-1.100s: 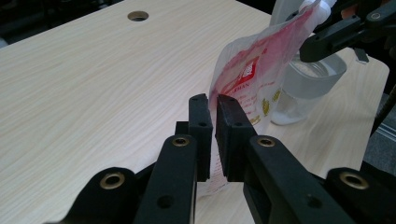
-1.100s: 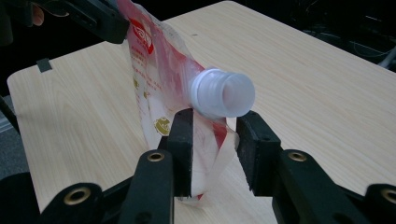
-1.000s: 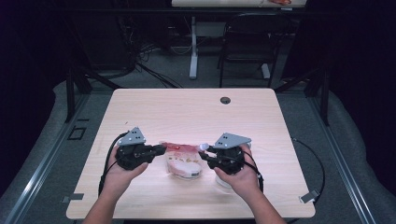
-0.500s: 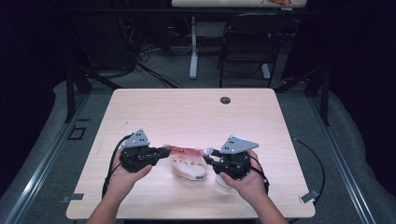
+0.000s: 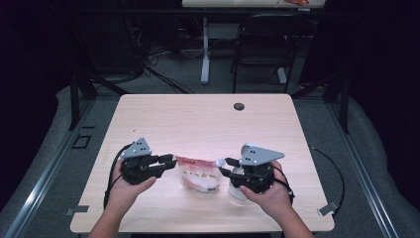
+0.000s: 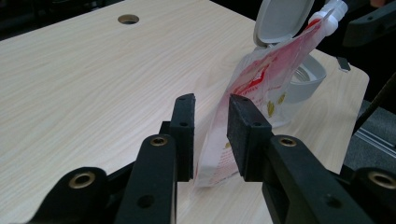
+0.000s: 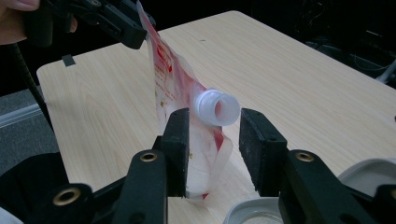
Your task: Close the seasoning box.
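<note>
Lab: bare desk (image 5: 198, 119), floor cables (image 5: 158, 74), dark curtains (image 5: 381, 74).

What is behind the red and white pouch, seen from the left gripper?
Behind the pouch stands a white container with its flip lid raised. The pouch covers the container's near side, and its inside cannot be seen.

both hands are resting low near the table's near edge, left gripper (image 5: 170, 161) and right gripper (image 5: 224, 166) facing inward, jaws just opening.

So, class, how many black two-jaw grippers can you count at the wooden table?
2: the left gripper at the red-and-white spouted pouch's left end, the right gripper at its spout end.
</note>
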Demonstrator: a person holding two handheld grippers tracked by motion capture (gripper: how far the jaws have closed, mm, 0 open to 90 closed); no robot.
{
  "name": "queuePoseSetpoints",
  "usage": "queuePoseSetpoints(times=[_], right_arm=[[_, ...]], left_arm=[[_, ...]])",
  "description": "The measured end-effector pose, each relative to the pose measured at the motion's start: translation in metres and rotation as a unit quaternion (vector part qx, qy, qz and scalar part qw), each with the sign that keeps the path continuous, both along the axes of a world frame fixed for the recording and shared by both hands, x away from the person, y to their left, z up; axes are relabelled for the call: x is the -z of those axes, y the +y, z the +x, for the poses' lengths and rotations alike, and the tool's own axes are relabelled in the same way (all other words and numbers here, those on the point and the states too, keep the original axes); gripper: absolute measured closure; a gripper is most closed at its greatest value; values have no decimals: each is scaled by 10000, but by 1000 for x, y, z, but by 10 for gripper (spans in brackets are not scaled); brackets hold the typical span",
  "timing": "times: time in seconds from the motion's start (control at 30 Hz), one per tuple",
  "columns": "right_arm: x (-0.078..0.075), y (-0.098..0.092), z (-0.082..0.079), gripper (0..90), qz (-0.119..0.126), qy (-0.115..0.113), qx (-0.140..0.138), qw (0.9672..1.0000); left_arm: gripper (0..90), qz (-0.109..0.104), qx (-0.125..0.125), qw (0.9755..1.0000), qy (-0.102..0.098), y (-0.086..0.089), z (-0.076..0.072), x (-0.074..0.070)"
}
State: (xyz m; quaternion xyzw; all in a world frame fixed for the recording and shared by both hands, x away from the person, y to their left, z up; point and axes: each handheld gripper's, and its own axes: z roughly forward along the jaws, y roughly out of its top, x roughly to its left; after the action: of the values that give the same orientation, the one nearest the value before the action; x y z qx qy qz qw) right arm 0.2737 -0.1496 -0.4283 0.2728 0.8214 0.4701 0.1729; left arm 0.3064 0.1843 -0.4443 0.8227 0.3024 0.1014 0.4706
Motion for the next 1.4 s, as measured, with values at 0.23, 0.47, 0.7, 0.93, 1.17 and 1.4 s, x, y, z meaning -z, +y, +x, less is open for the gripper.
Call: queuePoseSetpoints(times=[0.23, 0.47, 0.7, 0.93, 1.17, 1.4], right_arm=[[-12, -1, 1, 631, 63, -43, -21, 10000], [-19, 7, 5, 619, 92, -105, -93, 9999], [-20, 24, 16, 607, 57, 18, -300, 9995], [-21, 40, 22, 613, -24, 17, -409, 9992], [-23, 53, 29, 656, -162, 153, -538, 9983], [-20, 64, 35, 685, -367, 255, -735, 9963]], left_arm=[[682, 86, -109, 9999, 73, 7, -1, 4], [669, 29, -220, 9997, 89, 19, -2, 4], [657, 9, -301, 9994, 151, 23, 0, 6], [657, 43, -277, 9994, 182, 22, 0, 9], [657, 72, -253, 9995, 163, 20, 0, 9], [657, 44, -289, 9994, 183, 22, 1, 9]])
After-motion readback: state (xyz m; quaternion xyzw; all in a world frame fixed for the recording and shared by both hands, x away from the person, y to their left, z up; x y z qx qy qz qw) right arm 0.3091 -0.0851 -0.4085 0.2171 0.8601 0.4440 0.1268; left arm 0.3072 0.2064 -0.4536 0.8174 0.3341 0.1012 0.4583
